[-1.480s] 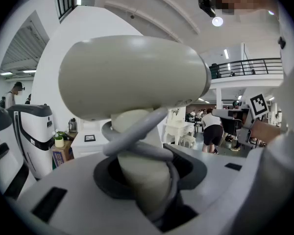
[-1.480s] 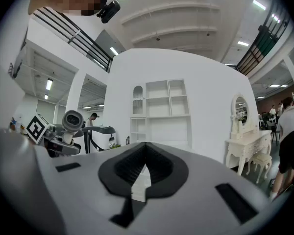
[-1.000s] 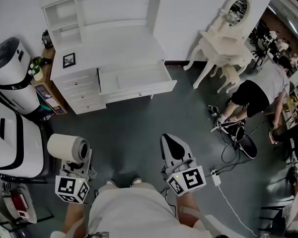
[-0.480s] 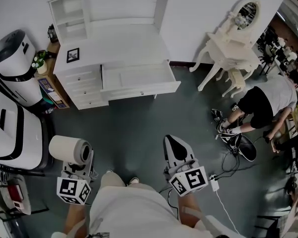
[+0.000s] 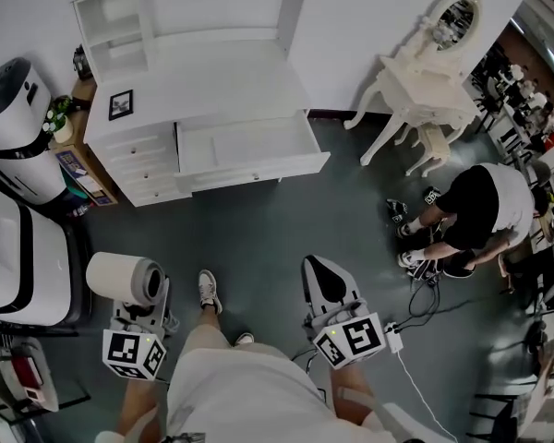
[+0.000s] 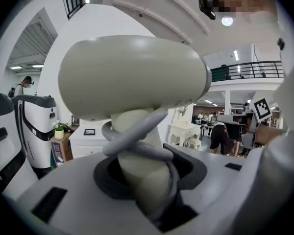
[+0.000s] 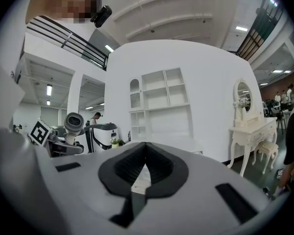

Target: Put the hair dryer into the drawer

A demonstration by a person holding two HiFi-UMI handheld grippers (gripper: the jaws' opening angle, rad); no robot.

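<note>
Nearest first: the left tool [image 6: 142, 175], at eight o'clock in the head view, stays clamped on the handle of the cream-white plastic hair dryer [image 6: 132, 77], whose grey cord [image 6: 137, 136] is looped round that handle. The barrel sits crosswise above the jaws (no slip that I can see). At five o'clock the right tool [image 7: 144, 170] has its dark pads pressed together on nothing.

And here's the change: a white shoe [image 5: 207, 291] has swung out onto the grey floor [image 5: 258, 229] between the two tools, where a moment ago only toe tips showed. That's a stride, so the carry is under way.

Up at twelve o'clock, the shallow white wooden drawer [image 5: 249, 146] of the white shelved table [image 5: 203, 72] already stands pulled out and looks bare. The dryer is still well apart from it, so I'd say there's more walking before any lowering.
</note>
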